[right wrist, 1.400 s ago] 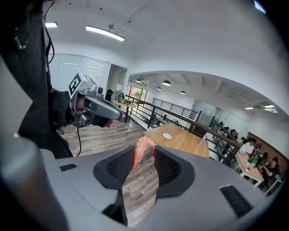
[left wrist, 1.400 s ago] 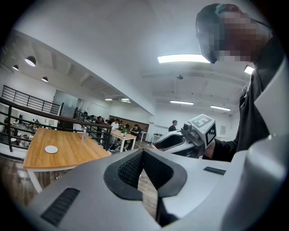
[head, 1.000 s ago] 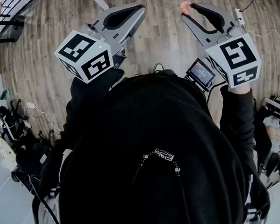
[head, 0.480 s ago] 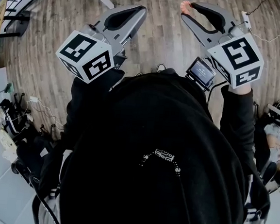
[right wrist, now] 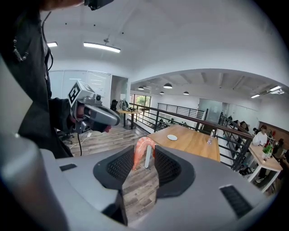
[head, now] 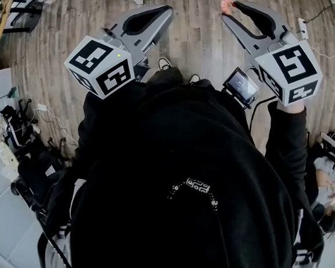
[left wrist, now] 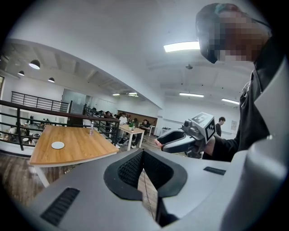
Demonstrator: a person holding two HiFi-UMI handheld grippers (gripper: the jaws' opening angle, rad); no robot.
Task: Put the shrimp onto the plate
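The shrimp (right wrist: 140,152) is pinched in the right gripper (right wrist: 145,151); the left gripper (left wrist: 143,154) is pressed together, empty. It should be held tight until the plate (right wrist: 172,137) near the wooden table's (right wrist: 198,146) edge is reached.

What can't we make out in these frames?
- Plate: tiny in both gripper views, so whether anything lies on it is unreadable; outside the head view, filled by the person's torso and floor.
- Shrimp: in the head view only a pink speck at the tip of the right gripper, near the top edge.
- Bottle on the table: too small to read a label.
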